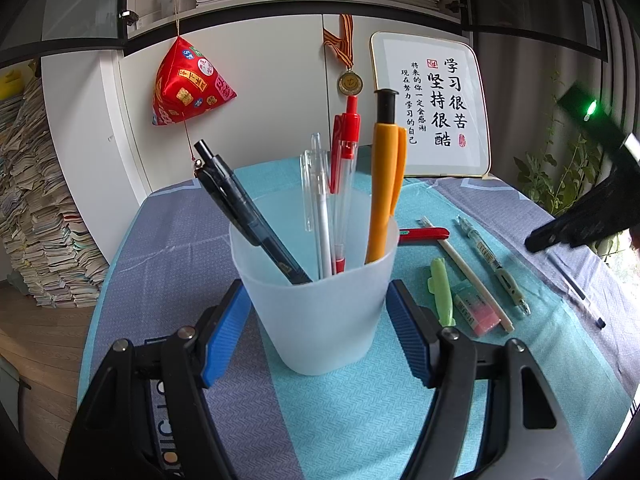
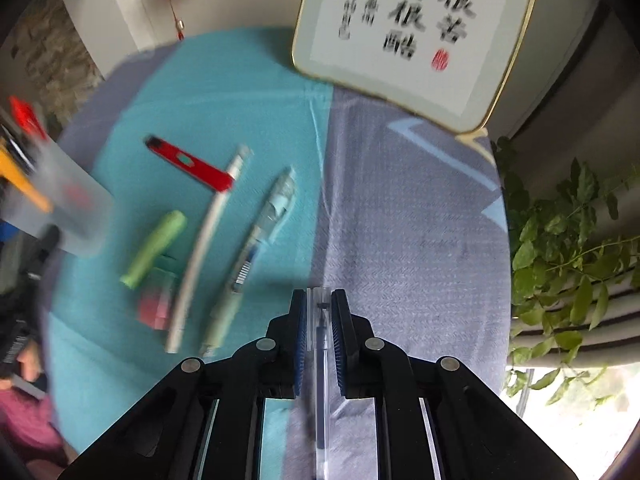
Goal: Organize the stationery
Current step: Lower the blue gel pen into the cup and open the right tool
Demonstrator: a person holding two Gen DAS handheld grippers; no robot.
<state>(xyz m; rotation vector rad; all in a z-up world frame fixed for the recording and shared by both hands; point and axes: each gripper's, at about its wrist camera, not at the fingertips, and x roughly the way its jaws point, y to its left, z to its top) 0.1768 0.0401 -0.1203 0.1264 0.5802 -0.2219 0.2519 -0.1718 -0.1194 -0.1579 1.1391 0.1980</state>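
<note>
The clear pen (image 2: 321, 344) sits pinched between the blue pads of the right gripper (image 2: 319, 300), jaws nearly together on its slim barrel, the pen running back along the fingers with its cap end poking just past the tips. It looks light and stiff, a smooth plastic tube that could swivel or slip in a narrow pinch, so a hold near mid-barrel, as here, seems the safest place. Over on the other side, the left gripper (image 1: 318, 300) has its ribbed blue pads pressed against both sides of the frosted cup (image 1: 316, 300), steadying it upright on the cloth; thin, springy plastic by the look of it, likely to flex if squeezed hard. Inside the cup stand a black pen (image 1: 248, 216), a white pen (image 1: 322, 216), a red pen (image 1: 344, 184) and an orange pen (image 1: 382, 196), all leaning on the rim. Still lying loose beside the cup: a red flat pen (image 1: 424, 235), a white pencil (image 1: 468, 274), a pale green gel pen (image 1: 494, 266), a green highlighter (image 1: 442, 292), a pink eraser (image 1: 478, 312). The tablecloth (image 1: 360, 400) is teal and grey-blue, woven, slightly wrinkled. Behind it, a framed calligraphy board (image 1: 432, 104) leans against white cabinets, a red hanging charm (image 1: 188, 84), a medal (image 1: 351, 82), stacked books, a leafy plant (image 2: 568, 248).
</note>
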